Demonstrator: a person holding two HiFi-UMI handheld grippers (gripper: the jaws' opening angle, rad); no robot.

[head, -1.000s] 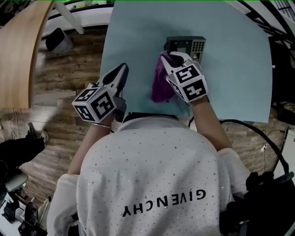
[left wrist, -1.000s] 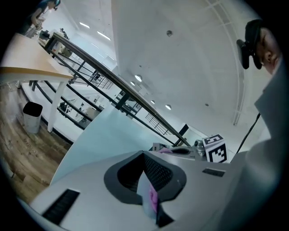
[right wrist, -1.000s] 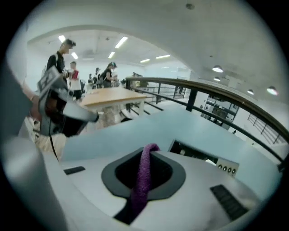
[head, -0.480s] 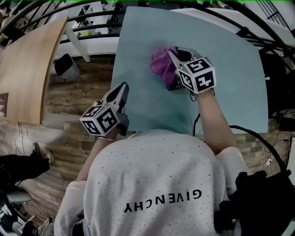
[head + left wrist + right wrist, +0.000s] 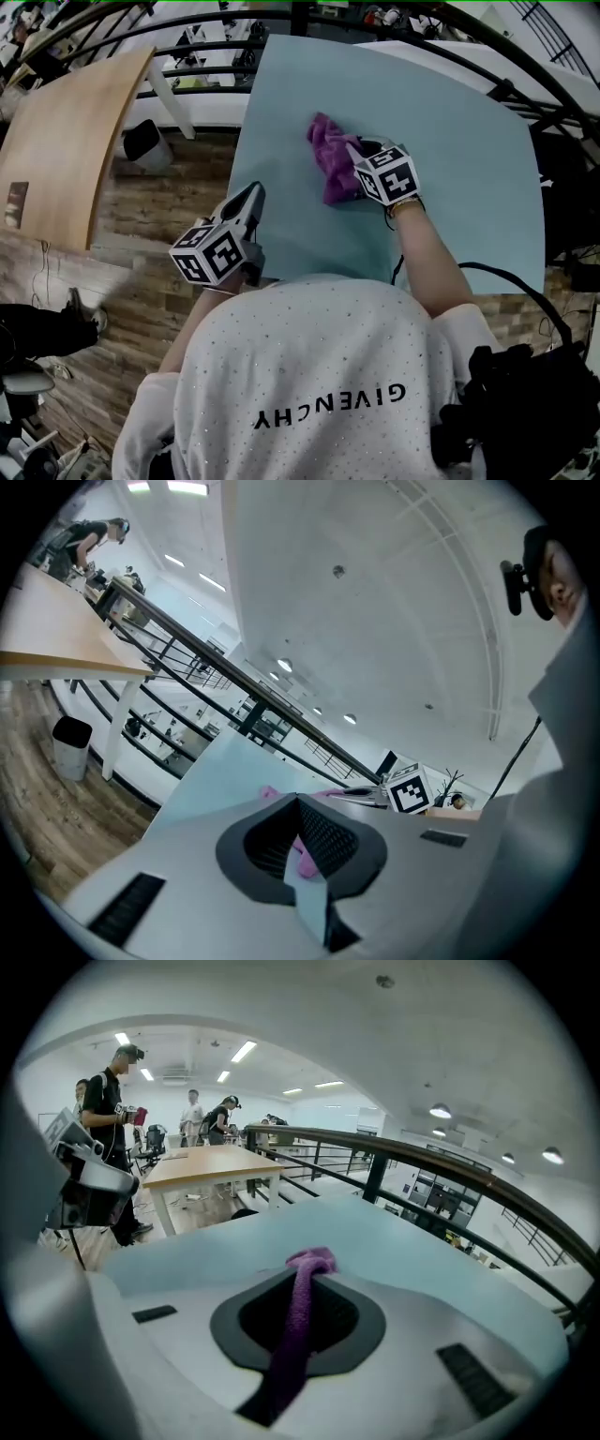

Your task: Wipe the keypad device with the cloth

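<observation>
The purple cloth (image 5: 328, 157) lies bunched on the light blue table (image 5: 459, 150), and my right gripper (image 5: 363, 153) is shut on it and presses it down. In the right gripper view a strand of the cloth (image 5: 298, 1321) runs between the jaws of the right gripper (image 5: 313, 1269). The keypad device is hidden under the cloth and this gripper. My left gripper (image 5: 251, 199) hovers at the table's left edge, well apart from the cloth. In its own view the left gripper (image 5: 298, 801) is shut on nothing, with the cloth (image 5: 270, 791) showing beyond it.
A wooden table (image 5: 75, 141) and a small bin (image 5: 148, 141) stand on the wood floor to the left. A black railing (image 5: 216, 37) runs past the table's far side. A black cable (image 5: 511, 281) loops at the right. Several people (image 5: 112, 1091) stand in the distance.
The right gripper has carried the cloth onto the keypad device, which showed bare a second ago, and has dragged it across. The left gripper has stayed by the table's left edge.
</observation>
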